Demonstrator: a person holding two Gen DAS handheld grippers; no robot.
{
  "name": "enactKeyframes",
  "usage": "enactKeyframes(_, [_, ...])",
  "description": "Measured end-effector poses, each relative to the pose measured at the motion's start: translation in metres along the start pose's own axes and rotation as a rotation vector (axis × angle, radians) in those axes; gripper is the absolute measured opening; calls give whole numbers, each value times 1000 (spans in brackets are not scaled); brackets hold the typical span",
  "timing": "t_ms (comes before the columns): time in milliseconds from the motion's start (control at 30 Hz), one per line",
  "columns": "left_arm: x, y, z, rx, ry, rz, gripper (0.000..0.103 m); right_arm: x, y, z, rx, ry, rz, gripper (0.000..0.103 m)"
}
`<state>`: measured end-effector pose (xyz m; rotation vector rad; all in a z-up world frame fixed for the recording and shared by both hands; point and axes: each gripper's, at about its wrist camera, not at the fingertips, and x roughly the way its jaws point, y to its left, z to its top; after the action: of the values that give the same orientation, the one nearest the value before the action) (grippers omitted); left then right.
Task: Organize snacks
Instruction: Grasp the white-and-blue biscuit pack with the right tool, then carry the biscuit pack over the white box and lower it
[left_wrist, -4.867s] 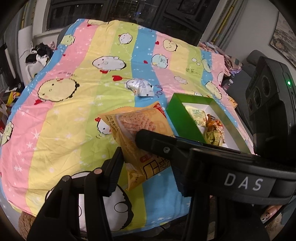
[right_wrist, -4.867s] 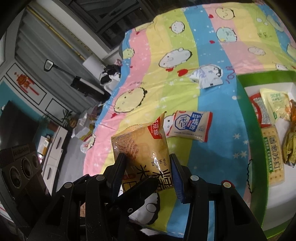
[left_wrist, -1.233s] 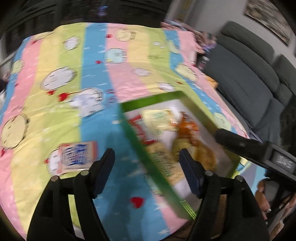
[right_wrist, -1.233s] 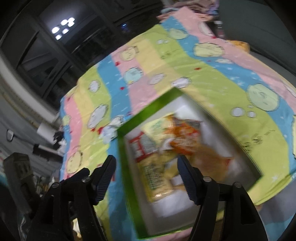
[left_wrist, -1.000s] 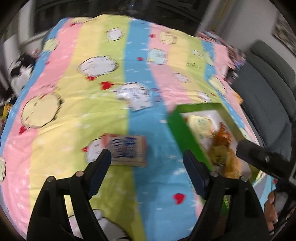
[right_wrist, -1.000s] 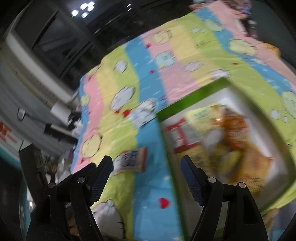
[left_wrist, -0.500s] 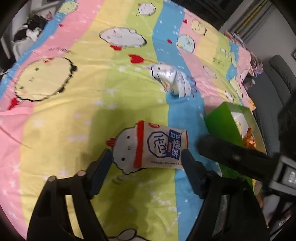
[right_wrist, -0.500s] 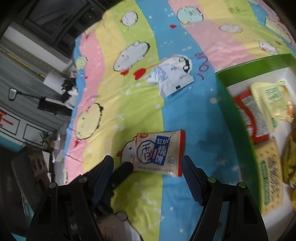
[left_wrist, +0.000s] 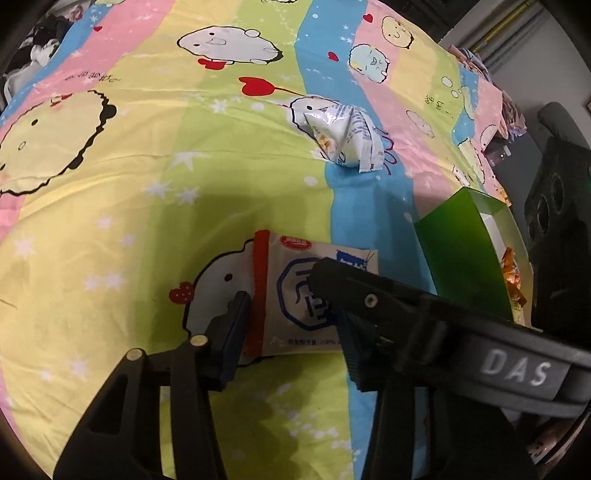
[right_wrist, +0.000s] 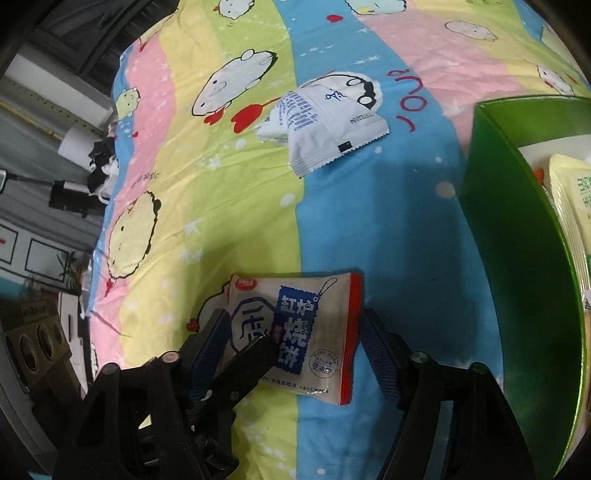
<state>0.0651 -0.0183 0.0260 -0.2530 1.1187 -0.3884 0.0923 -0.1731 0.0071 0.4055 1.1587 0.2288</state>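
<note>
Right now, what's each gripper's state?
Left gripper: jaws just closed onto the biscuit packet.
Right gripper: open, jaws have just been closing around that packet, not pressing yet.

The right claw (left_wrist: 332, 291) hides part of the biscuit packet (left_wrist: 291, 295).

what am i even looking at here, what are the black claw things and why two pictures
No robot here: a person holds a two-fingered grasping tool in each hand, and each tool has a wide-angle camera looking along its fingers. One picture comes from the left tool, the other from the right tool, so you see the same spot twice.

Below is a striped cartoon bedsheet. On it lie a biscuit packet, a white packet further off, and a green box that already has snacks in it.

Both tools have just been closing around the biscuit packet. The left one looks pinched onto one end. Whether the right one presses yet is unclear.
</note>
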Motion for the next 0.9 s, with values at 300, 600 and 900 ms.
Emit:
enactKeyframes(300, [-9,-13,-11,37,-12,-2,32,-4,5,-10,-19,12,27,49])
enactKeyframes(600, [-46,-36,-25,68,-84,5,32,-43,18,-28,-59,-55,47,49])
enactKeyframes(900, [-76,-60,-37,108,-147,0,31,-84,23,-45,-86,-131,57,49])
